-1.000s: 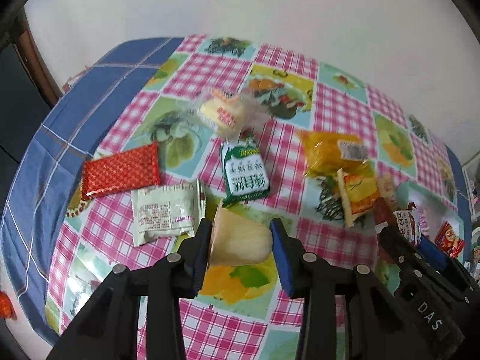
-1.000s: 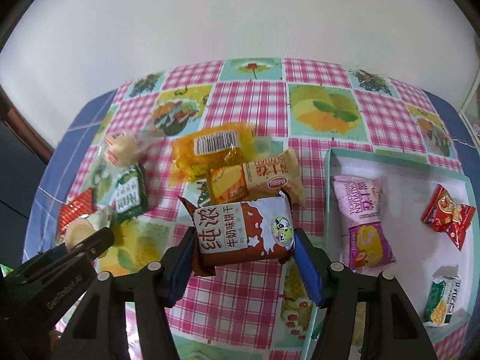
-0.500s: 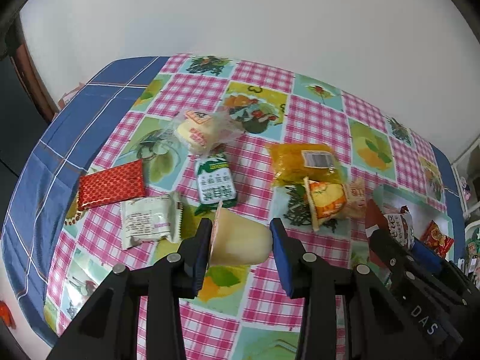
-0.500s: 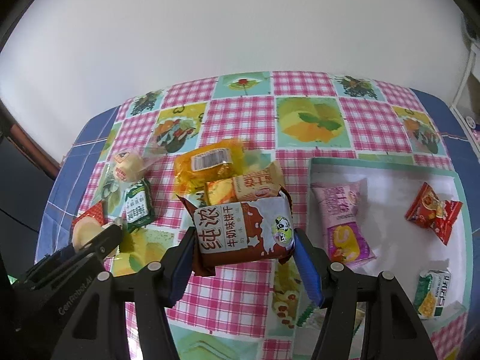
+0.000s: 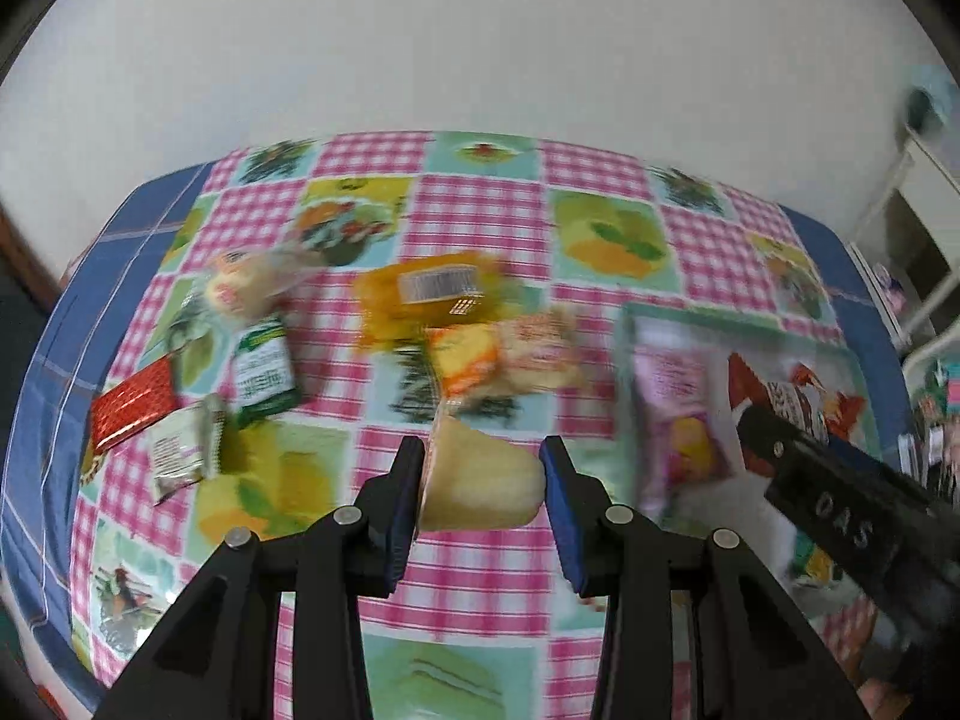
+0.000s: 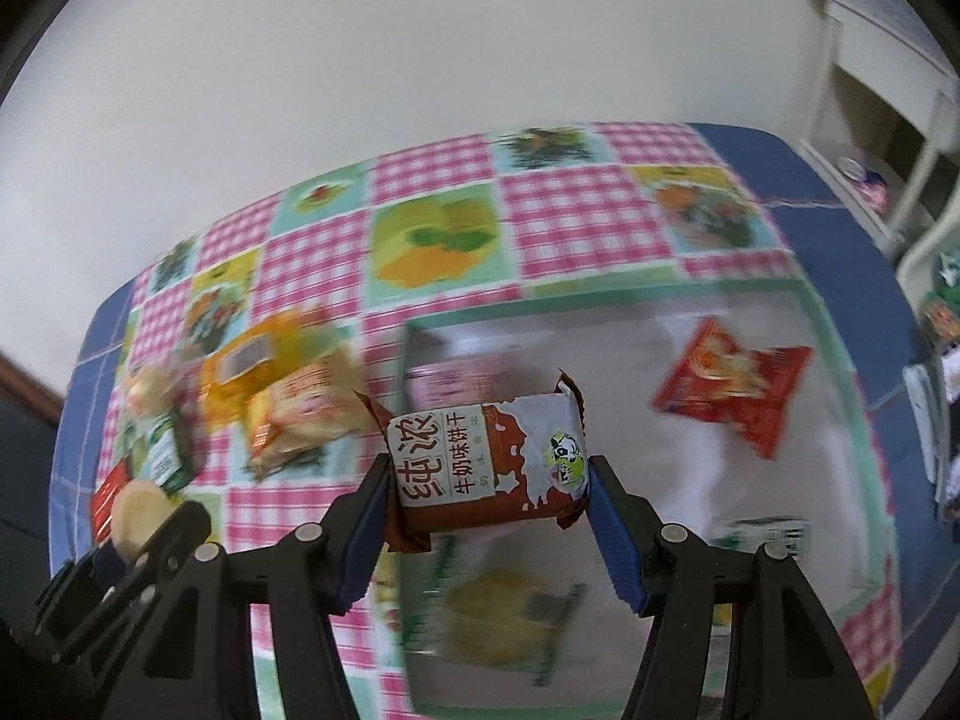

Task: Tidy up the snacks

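Above the white tray (image 6: 708, 324), the right gripper (image 6: 486, 480) clamped a brown biscuit packet (image 6: 486, 462) partway open. Over the checked tablecloth (image 5: 480, 204), the left gripper (image 5: 483, 480) squeezed a pale jelly cup (image 5: 480, 486), narrower.

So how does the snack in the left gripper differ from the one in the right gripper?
The left gripper holds a pale yellow jelly cup: plain, rigid and tapered. The right gripper holds a brown and white milk biscuit packet: printed with Chinese characters, flat, soft-wrapped with crimped ends. The packet spreads its jaws wider than the cup does. Both are clamped side to side and held above the checked tablecloth.
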